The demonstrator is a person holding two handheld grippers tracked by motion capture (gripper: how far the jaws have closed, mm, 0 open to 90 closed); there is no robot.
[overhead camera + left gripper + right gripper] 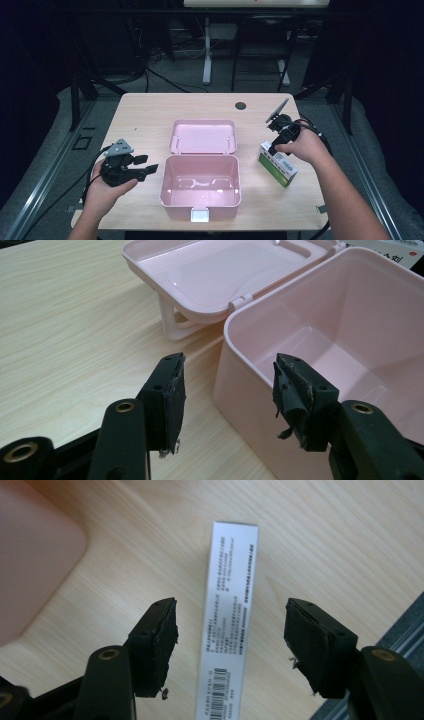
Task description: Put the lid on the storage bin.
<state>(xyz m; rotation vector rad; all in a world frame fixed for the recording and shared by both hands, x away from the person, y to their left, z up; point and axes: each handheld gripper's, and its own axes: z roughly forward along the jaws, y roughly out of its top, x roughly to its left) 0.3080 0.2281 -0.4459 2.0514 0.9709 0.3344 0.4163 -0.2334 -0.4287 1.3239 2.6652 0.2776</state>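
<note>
Wood-grain table [145, 115] on grey floor [170, 80] amid dark surroundings

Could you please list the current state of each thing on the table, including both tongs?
Pink plastic storage box: open, nothing inside.
Pink hinged lid: swung back, resting behind the box.
White and green cardboard carton: lying on the table, between the right tongs' jaws, not gripped.
Left tongs: open, holding nothing, beside the box.
Right tongs: open, straddling the carton.
</note>
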